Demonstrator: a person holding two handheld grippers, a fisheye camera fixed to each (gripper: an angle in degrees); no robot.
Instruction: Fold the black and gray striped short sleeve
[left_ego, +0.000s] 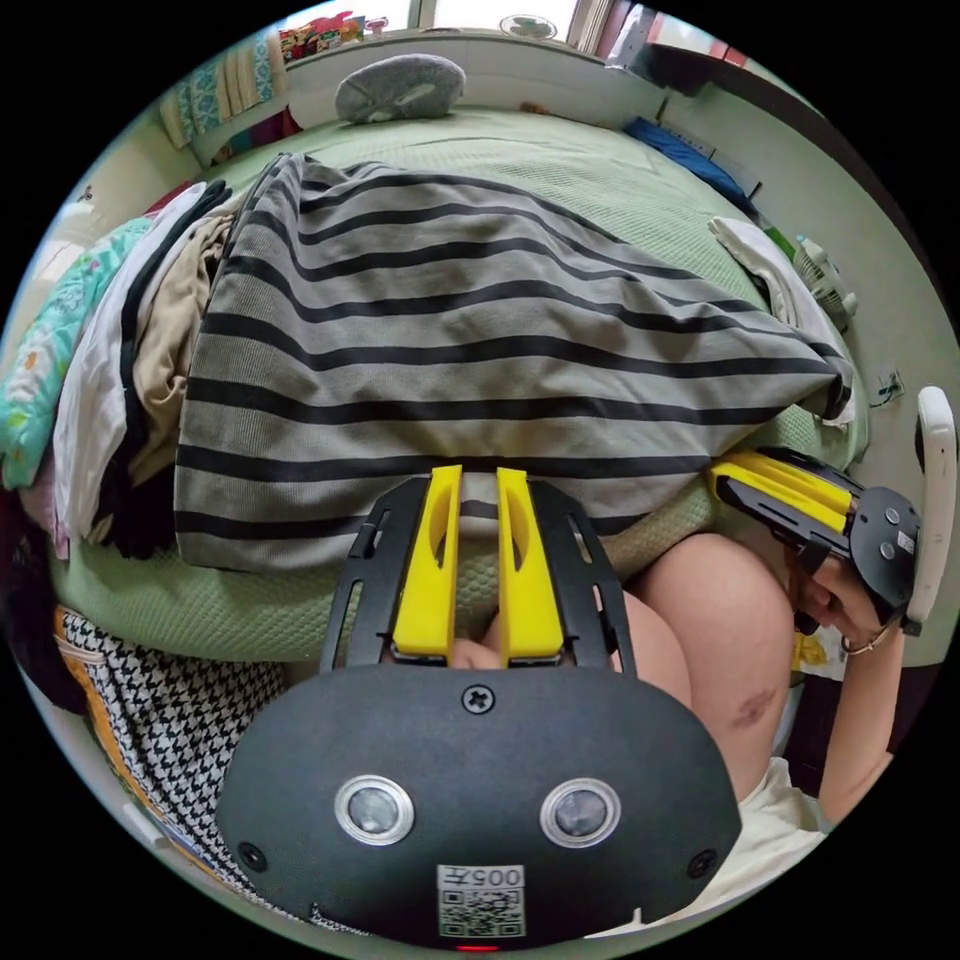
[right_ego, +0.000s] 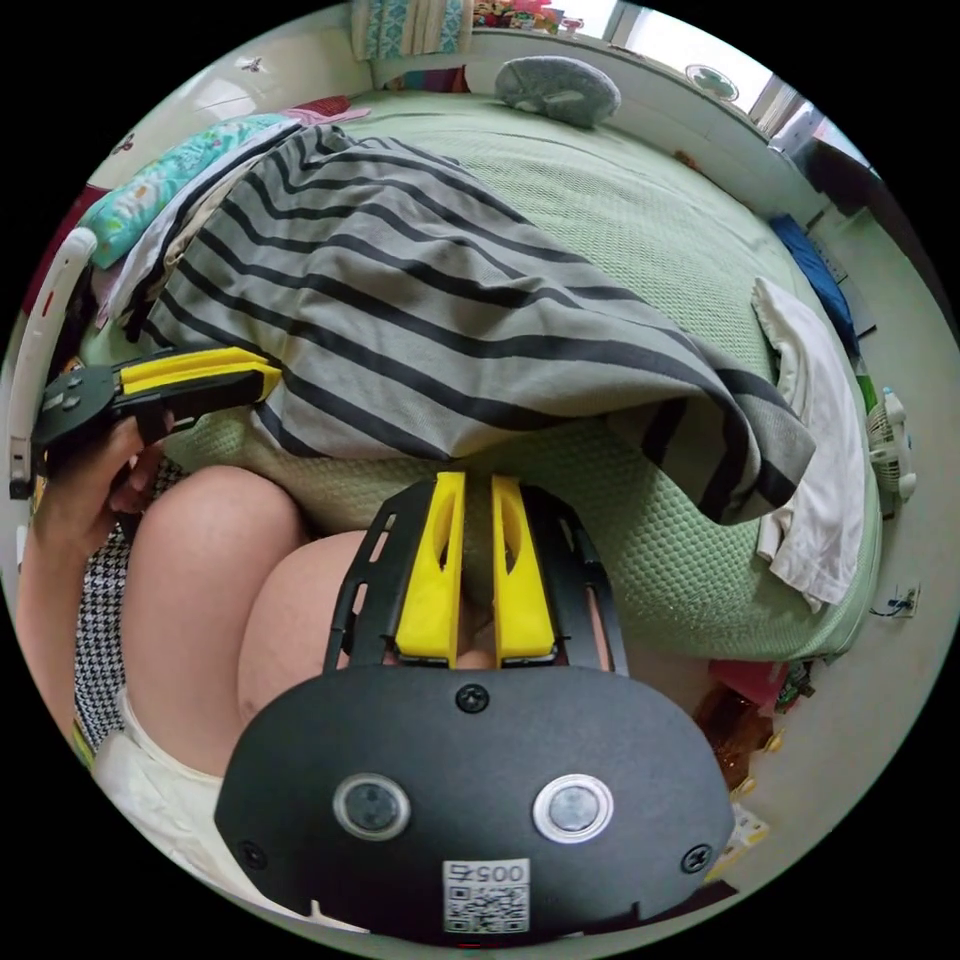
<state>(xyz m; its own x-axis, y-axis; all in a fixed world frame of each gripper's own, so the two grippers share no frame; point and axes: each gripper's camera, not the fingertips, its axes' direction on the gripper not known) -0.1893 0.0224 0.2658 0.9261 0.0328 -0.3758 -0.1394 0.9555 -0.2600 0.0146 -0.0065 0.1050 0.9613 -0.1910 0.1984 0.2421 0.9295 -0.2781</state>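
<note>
Shirt: the striped shirt (left_ego: 470, 360) lay on the bed (left_ego: 600, 170).
Fingers: both pairs looked narrow, grip unclear.
Advice: you needed even hem tension.

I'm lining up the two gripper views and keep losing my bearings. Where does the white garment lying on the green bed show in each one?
Left gripper view: the white garment lies at upper right, past the striped shirt.
Right gripper view: the white garment drapes over the bed's edge at right.
Shared landmark: the gray pillow.
</note>
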